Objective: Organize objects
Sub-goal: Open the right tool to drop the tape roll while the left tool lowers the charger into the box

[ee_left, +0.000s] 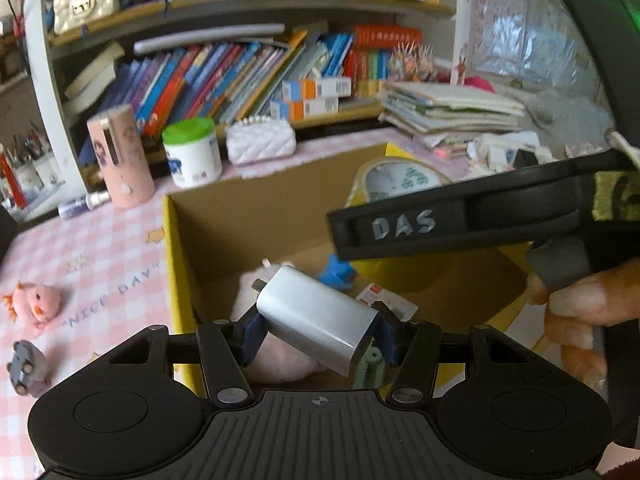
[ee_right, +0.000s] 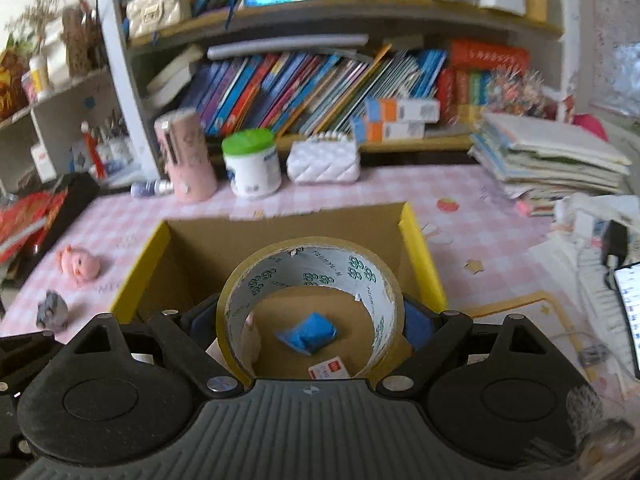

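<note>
My left gripper (ee_left: 318,330) is shut on a silver plug charger (ee_left: 316,318), held over the near part of an open cardboard box (ee_left: 176,248) with yellow edges. My right gripper (ee_right: 312,320) is shut on a roll of brown tape (ee_right: 308,276), its blue pads pressing both sides, above the same box (ee_right: 420,240). In the left wrist view the right gripper's black body crosses from the right with a hand on it, and the tape roll (ee_left: 394,178) shows behind it. Inside the box lie a blue crumpled item (ee_right: 308,334), a small red-and-white card (ee_right: 330,368) and a pale pink soft thing (ee_left: 280,356).
On the pink checked tablecloth (ee_right: 460,200) left of the box lie a pink toy (ee_right: 80,264) and a grey toy (ee_right: 52,308). Behind the box stand a pink cylinder (ee_right: 188,156), a green-lidded white jar (ee_right: 252,164) and a white quilted purse (ee_right: 324,162). Bookshelves rise behind; stacked papers (ee_right: 552,156) sit right.
</note>
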Available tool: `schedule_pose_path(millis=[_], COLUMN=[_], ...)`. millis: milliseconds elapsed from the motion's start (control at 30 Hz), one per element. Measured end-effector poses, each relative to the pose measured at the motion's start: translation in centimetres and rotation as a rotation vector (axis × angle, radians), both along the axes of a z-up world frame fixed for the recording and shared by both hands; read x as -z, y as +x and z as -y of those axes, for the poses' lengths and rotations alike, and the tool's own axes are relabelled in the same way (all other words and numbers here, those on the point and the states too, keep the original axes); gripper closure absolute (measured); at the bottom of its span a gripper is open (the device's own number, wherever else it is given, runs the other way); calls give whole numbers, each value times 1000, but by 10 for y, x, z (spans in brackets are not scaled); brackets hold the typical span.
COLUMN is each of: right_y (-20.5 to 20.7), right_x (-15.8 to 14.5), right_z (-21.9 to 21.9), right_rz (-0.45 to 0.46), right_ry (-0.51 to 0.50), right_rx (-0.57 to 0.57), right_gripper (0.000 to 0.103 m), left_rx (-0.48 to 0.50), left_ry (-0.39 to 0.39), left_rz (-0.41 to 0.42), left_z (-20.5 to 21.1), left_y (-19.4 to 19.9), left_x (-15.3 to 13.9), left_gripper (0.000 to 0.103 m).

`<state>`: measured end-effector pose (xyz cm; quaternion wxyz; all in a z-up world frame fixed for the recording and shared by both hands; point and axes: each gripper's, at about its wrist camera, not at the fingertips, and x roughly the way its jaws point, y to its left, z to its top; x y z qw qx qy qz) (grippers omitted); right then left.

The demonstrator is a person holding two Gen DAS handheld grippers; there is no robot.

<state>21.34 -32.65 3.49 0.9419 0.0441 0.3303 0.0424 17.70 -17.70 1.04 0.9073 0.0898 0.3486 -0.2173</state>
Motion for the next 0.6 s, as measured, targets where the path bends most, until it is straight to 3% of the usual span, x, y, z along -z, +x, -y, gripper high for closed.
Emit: schedule_pose_path(millis=[233, 300, 600], right_y=[20, 20, 22], right_x=[28, 32, 34], right_z=[-1, -8, -17], right_rz=[-119, -127, -166], right_ry=[-33, -96, -154], right_rx=[-67, -109, -175], right_gripper=[15, 15, 14], left_rx=[-44, -46, -72], left_ry=[3, 11, 19], left_rz=[-29, -20, -9], left_z=[4, 5, 11], left_y=[4, 3, 2], left_x=[10, 11, 12], left_gripper=[48, 48, 47])
